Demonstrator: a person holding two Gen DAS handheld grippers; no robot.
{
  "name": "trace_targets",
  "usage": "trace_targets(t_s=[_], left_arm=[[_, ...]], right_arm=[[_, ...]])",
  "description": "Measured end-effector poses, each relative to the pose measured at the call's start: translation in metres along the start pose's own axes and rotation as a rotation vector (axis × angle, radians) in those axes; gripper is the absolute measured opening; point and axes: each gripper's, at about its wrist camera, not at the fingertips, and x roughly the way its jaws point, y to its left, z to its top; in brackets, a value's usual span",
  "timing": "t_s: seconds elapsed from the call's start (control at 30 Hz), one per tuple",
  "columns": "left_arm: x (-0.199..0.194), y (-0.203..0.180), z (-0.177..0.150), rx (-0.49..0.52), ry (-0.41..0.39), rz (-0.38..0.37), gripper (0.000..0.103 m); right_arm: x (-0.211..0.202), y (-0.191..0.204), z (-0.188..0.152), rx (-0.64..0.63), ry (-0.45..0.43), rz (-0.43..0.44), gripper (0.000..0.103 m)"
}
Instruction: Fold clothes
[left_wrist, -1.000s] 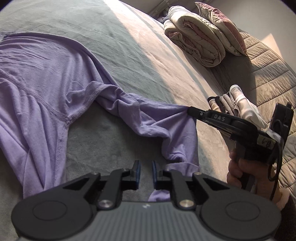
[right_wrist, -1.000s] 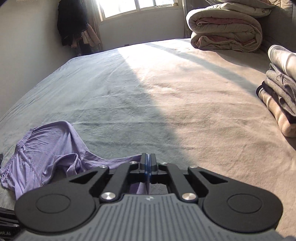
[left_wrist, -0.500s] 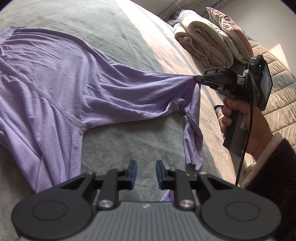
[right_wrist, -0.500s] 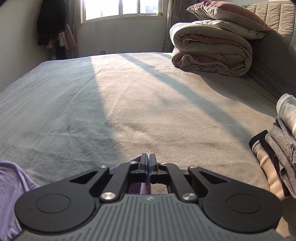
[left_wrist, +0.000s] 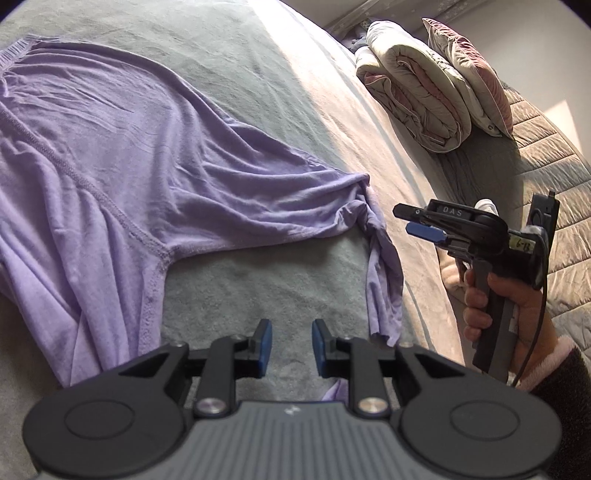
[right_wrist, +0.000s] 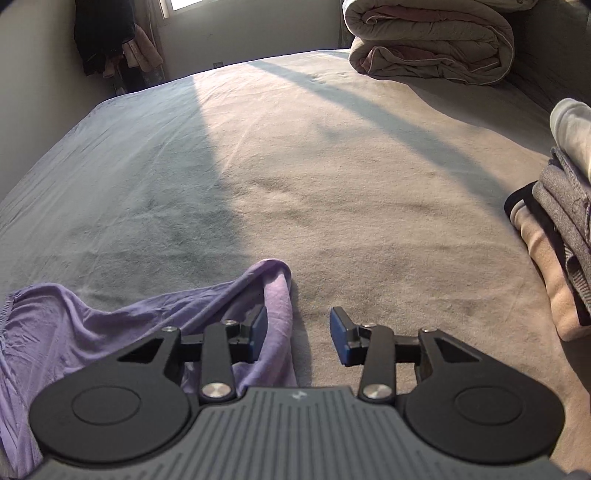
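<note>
We are looking down at a bed (left_wrist: 295, 74) covered by a grey-beige blanket, with a pair of lilac shorts (left_wrist: 122, 177) spread across it. We place everything relative to these shorts. Their waistband lies at the far left edge of the left wrist view. One leg stretches toward the right gripper (left_wrist: 415, 221), ending in a bunched, twisted hem (left_wrist: 376, 258).

Our right gripper sits just beside that hem, apart from it. Its jaws are opening and grip nothing, though in the right wrist view the cloth lies against the left finger (right_wrist: 258, 328). Our left gripper (left_wrist: 288, 347) hovers on the near side of the shorts, over bare blanket between the two legs. Its jaws stand partly open and hold nothing.

Beyond the shorts, toward the headboard, we see a rolled duvet (left_wrist: 417, 99). A stack of folded clothes (right_wrist: 561, 229) sits further out past the right gripper.

What worries us is the twisted hem. If we fold now, the bunching may be trapped inside and leave a lumpy, crooked fold. The thin fabric looks slippery, so a shallow pinch could slip off. Dragging one leg may also pull the whole garment askew on the blanket.
</note>
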Motion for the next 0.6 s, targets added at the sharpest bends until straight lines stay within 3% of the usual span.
trace_targets(t_s=[0.17, 0.3, 0.33, 0.4, 0.47, 0.6], left_arm=[[-0.008, 0.000, 0.001, 0.005, -0.017, -0.004, 0.023], [-0.013, 0.000, 0.002, 0.002, -0.027, -0.012, 0.023], [-0.013, 0.000, 0.002, 0.003, -0.028, -0.012, 0.023], [-0.013, 0.000, 0.002, 0.003, -0.029, -0.011, 0.023], [-0.012, 0.000, 0.001, 0.005, -0.025, -0.011, 0.023], [-0.012, 0.001, 0.002, -0.003, -0.024, -0.018, 0.022]], right_arm=[[-0.023, -0.012, -0.036, 0.041, 0.068, 0.072, 0.042], [-0.024, -0.004, -0.065, 0.007, 0.118, 0.065, 0.042], [-0.023, 0.000, -0.070, -0.014, 0.120, 0.053, 0.039], [-0.021, 0.006, -0.075, -0.046, 0.118, 0.028, 0.015], [-0.020, 0.008, -0.072, -0.054, 0.127, 0.028, 0.002], [-0.023, 0.014, -0.059, -0.162, 0.095, -0.118, 0.002]])
